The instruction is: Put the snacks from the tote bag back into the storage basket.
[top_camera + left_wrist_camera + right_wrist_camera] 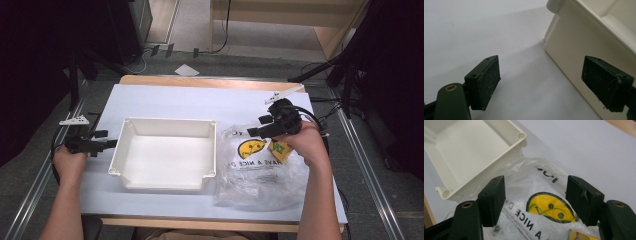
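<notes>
A white plastic tub (165,152) sits empty in the middle of the pale table cover. To its right lies a clear plastic bag (257,167) printed with a yellow smiley face (550,207) and black lettering; a yellow item (280,148) shows inside it. My right gripper (255,131) hovers open just above the bag's upper part, jaws wide apart over the smiley. My left gripper (111,144) is open at the tub's left wall (584,47), one jaw beside that wall, nothing between the jaws.
The pale cover (200,100) has bare room behind the tub and along the front edge. Dark stands and tripod legs (345,75) flank the table. A sheet of paper (186,70) lies on the floor beyond the far edge.
</notes>
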{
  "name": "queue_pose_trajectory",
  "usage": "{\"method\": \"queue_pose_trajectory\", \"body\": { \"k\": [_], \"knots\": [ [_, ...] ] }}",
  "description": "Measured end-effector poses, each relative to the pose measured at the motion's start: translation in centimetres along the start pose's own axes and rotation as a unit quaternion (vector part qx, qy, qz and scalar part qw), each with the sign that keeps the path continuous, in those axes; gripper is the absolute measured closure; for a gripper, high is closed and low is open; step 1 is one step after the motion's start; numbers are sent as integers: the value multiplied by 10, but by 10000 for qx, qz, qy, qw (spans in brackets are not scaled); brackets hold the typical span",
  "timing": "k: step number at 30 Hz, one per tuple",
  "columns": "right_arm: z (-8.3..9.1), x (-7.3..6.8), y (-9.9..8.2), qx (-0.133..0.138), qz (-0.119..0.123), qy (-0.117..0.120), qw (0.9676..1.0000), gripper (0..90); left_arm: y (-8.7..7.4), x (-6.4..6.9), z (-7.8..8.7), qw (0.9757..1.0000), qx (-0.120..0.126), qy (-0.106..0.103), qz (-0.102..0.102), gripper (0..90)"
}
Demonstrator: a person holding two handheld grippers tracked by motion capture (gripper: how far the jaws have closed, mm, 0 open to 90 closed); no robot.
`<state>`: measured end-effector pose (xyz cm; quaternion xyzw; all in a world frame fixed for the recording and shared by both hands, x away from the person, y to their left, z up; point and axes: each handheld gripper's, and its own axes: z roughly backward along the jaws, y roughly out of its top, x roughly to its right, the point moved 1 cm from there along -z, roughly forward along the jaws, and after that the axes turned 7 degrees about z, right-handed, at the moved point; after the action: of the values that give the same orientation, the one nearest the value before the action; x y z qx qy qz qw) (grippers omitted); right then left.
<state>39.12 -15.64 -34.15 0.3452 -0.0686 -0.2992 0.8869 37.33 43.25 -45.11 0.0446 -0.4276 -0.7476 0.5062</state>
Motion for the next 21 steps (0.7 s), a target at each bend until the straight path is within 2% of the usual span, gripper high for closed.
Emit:
{"method": "queue_pose_trajectory", "body": {
  "k": [5, 11, 21],
  "knots": [
    [8, 2, -3, 55, -49, -42, 10000, 332, 0, 0, 1, 10000, 9, 4, 0, 162],
    [19, 5, -7, 84, -112, -206, 9997, 330, 0, 0, 0, 10000, 3, 4, 7, 163],
    [29, 9, -14, 12, -230, -380, 9990, 328, 0, 0, 1, 10000, 29, 18, 1, 163]
  ]
}}
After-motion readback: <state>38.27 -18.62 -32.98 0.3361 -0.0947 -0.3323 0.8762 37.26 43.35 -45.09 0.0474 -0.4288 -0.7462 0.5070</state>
